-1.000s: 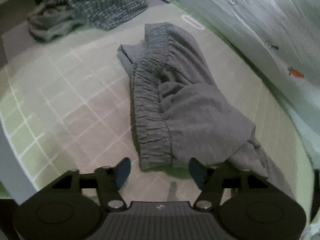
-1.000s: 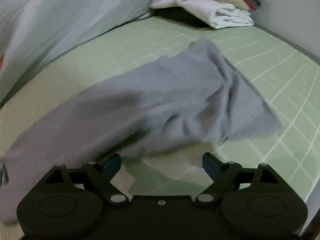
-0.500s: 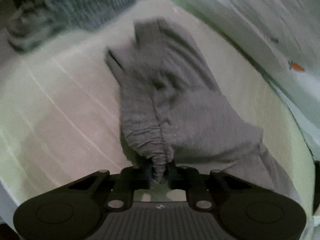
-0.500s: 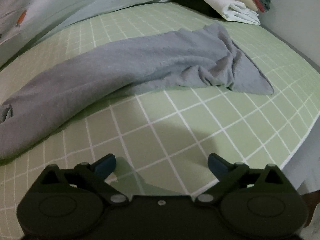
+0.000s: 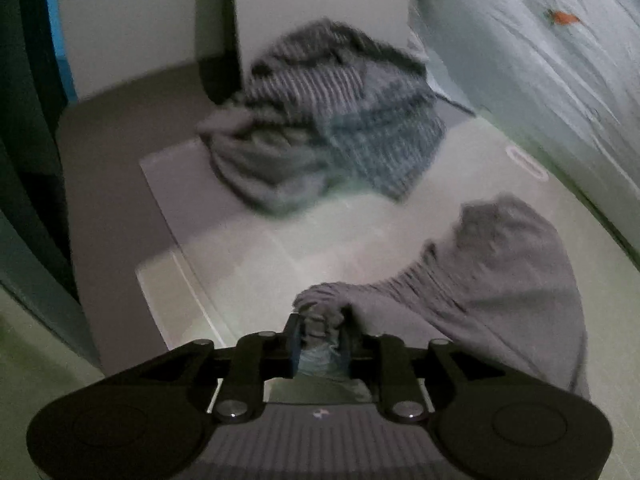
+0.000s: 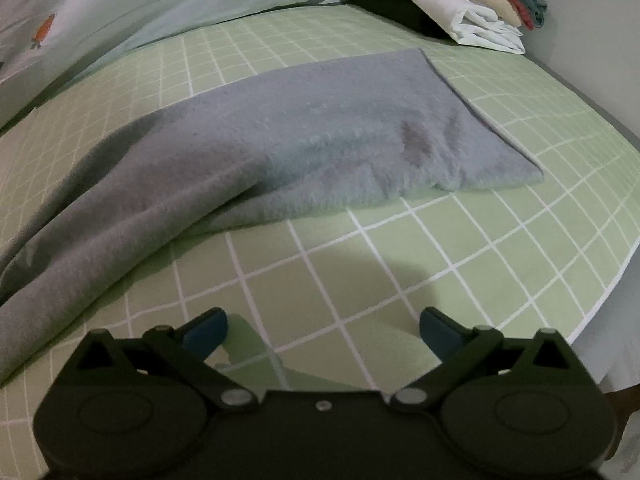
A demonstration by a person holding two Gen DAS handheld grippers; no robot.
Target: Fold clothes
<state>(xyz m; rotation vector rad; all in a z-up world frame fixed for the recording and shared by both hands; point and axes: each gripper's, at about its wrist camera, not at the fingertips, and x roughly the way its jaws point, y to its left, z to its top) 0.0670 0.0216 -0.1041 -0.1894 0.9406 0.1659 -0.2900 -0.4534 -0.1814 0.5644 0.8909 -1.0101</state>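
Grey sweatpants (image 5: 512,280) lie across the green grid bedsheet (image 6: 400,280). In the left wrist view their gathered elastic waistband is bunched between the pads of my left gripper (image 5: 320,336). The jaws are opening slightly but the pads still press on the cloth, and the waist end is lifted and pulled out to the left. The right wrist view shows the leg end of the sweatpants (image 6: 300,152) lying flat, its hem at the far right. My right gripper (image 6: 322,330) hovers over bare sheet in front of the leg, open wide with nothing between its fingers.
A loose heap of striped and checked clothes (image 5: 328,128) sits at the bed's far corner by a white wall. A pale blue quilt (image 6: 120,8) runs along the far side. Folded clothes (image 6: 460,4) are stacked at the back right. The bed edge (image 6: 600,300) curves close on the right.
My left gripper closed on the waistband and drew it up and to the left, swinging toward the striped heap. My right gripper widened and the trouser leg now lies spread flat.
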